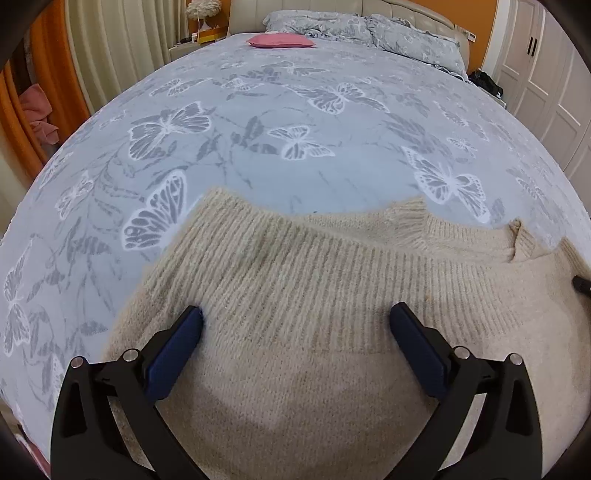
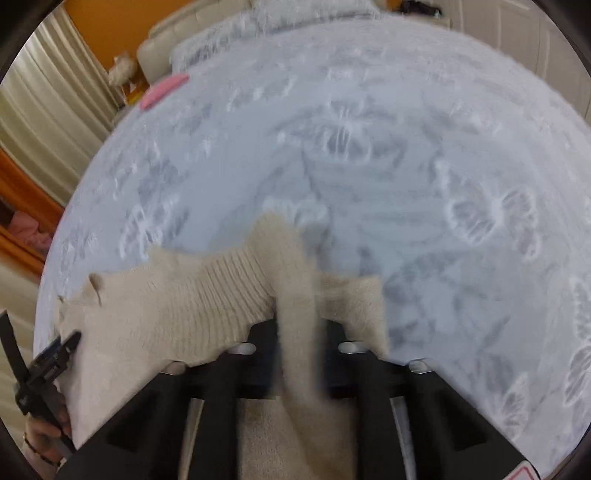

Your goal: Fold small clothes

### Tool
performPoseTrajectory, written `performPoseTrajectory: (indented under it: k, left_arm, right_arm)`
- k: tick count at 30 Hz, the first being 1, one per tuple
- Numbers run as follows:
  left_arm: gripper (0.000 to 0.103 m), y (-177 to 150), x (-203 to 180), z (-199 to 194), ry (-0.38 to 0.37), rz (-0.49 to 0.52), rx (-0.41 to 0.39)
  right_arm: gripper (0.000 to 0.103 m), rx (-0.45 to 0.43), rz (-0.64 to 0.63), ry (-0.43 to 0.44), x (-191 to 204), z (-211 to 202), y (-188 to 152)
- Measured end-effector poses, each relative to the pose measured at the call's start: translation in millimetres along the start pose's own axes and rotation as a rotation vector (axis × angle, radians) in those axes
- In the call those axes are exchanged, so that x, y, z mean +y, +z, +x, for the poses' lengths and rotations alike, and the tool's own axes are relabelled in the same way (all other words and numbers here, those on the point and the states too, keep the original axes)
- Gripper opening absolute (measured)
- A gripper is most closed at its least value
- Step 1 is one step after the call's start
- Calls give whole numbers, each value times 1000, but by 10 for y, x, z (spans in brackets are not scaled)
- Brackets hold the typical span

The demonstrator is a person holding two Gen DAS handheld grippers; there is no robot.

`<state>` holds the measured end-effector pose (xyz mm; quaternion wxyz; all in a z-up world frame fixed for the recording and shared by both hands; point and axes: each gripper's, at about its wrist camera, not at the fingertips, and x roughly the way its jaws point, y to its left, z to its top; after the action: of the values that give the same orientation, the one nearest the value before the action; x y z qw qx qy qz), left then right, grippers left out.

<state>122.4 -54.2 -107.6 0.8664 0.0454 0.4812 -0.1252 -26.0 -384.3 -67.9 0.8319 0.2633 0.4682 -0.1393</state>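
Work surface: bed [image 1: 295, 122] w/ pale blue butterfly-print cover, filling most of both views.

Task item: cream knit sweater [image 1: 295, 295], lying at near edge of bed, lower half of left wrist view. Ribbed band runs across centre of frame; plainer knit below it. Collar/neck area sits at right of frame, mid-height.

Left gripper [image 1: 295, 325]: released, jaws spread wide. Blue pads [image 1: 173, 354] sit low over the knit, one lower left, one lower right. Nothing clamped between them; the sweater's surface lies beneath the gap. Contact w/ fabric: can't tell. In right wrist view the same gripper [image 2: 72, 341] shows at lower left edge, w/ a hand [image 2: 44, 432] on its handle, tip at the sweater's edge.

Right gripper [image 2: 297, 328]: clenched on a strip of the sweater [image 2: 207, 299]. Fabric runs up from between the black fingers at bottom centre and stands raised toward mid-frame; the rest drapes left across the bed. View is motion-blurred, so pad detail is unclear.

Other items: pink cushion [image 1: 282, 40] at top centre, near rumpled bedding [image 1: 369, 33] by the headboard. Curtains [image 1: 110, 48] upper left. White wardrobe doors [image 1: 546, 85] upper right.
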Motion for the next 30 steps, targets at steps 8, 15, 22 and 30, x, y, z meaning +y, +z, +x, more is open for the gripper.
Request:
performPoseTrajectory:
  k: [8,15,22,30]
  left_arm:
    - [98,-16,-16,36,2,4,-14]
    - [98,-26,-27,38,8,7,-14]
    - [98,-30,-27,22,9,8,-13]
    - [98,-301,704,-915,-180,-239,-102]
  right_arm:
    - [14,38,25,-54,-248,179,33]
    - [26,-138,78,55,-58,-605,-42]
    - [16,36,-2,17,-29,-44,-137]
    - [18,-14,147,55,-541,-667,-359]
